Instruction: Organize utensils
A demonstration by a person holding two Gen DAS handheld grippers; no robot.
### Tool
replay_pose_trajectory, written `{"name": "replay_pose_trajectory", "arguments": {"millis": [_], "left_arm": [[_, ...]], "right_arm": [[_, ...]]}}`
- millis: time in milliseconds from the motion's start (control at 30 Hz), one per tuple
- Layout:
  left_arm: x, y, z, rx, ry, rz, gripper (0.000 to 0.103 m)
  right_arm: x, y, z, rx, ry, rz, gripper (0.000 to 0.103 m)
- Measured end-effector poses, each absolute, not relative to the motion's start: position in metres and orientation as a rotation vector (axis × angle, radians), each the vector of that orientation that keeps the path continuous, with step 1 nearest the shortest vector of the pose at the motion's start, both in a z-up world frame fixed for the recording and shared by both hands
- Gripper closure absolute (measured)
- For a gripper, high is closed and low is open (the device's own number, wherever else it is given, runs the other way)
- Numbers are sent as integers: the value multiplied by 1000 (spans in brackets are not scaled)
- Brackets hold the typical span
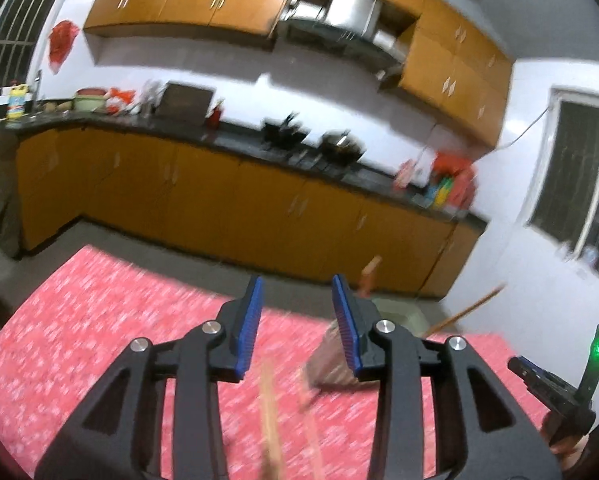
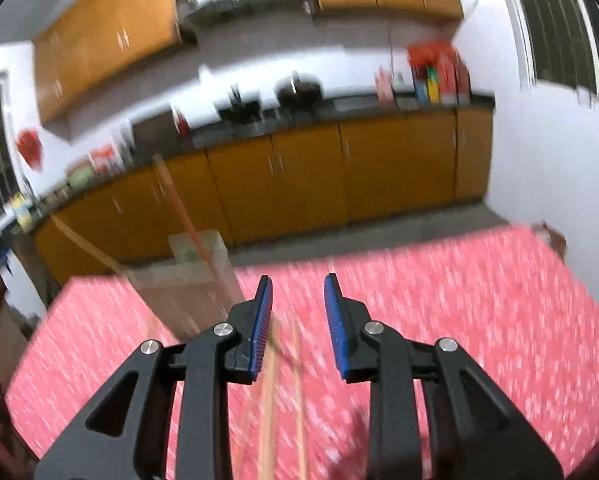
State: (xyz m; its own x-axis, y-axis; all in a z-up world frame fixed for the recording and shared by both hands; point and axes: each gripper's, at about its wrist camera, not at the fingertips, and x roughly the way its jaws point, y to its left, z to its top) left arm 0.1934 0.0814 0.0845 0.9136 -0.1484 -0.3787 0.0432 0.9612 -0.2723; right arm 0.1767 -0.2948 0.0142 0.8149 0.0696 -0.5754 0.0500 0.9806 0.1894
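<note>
My left gripper [image 1: 297, 280] is open over a red patterned tablecloth [image 1: 99, 340], with nothing between its blue pads. Two blurred wooden chopsticks [image 1: 271, 412] lie on the cloth below the gap. A clear holder [image 1: 331, 360] stands just behind the right finger, with wooden sticks [image 1: 467, 312] leaning out of it. My right gripper [image 2: 298, 278] is also open, its pads apart over two chopsticks [image 2: 269, 400] lying on the cloth [image 2: 479, 320]. The clear holder [image 2: 195, 280] stands to its left, with chopsticks [image 2: 179, 200] slanting out of it.
Beyond the table's far edge runs a grey floor, then orange cabinets [image 1: 219, 200] under a dark counter with pots [image 1: 339, 144] and bottles. White walls and barred windows [image 1: 579, 184] close the sides. A black tool body with a green light [image 1: 559, 388] shows at the left view's right edge.
</note>
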Motion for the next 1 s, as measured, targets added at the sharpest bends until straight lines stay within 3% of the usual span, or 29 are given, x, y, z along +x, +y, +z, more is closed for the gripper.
{"name": "replay_pose_trajectory", "arguments": {"millis": [200,400,467,600,767,1000], "left_arm": [[194,86,4,-177,619,-3,66],[186,89,-56,-202,781,-18,66],[185,87,-67,-207,811,-34,66],[183,82,-78,-202,841,-69,67],[185,68,-85,-184,871,-113,67],[188,46,-96,-94,910,-138,79]], "right_arm": [[185,-277,-75,161,838,69,79],[185,-262,-100,128,891,76,79],[187,-258,-104,102,899,67,80],[185,-259,-110,74,894,35,95],[185,-280,-109,114,889,-79,95],[182,-293,-108,138,888,-108,96]]}}
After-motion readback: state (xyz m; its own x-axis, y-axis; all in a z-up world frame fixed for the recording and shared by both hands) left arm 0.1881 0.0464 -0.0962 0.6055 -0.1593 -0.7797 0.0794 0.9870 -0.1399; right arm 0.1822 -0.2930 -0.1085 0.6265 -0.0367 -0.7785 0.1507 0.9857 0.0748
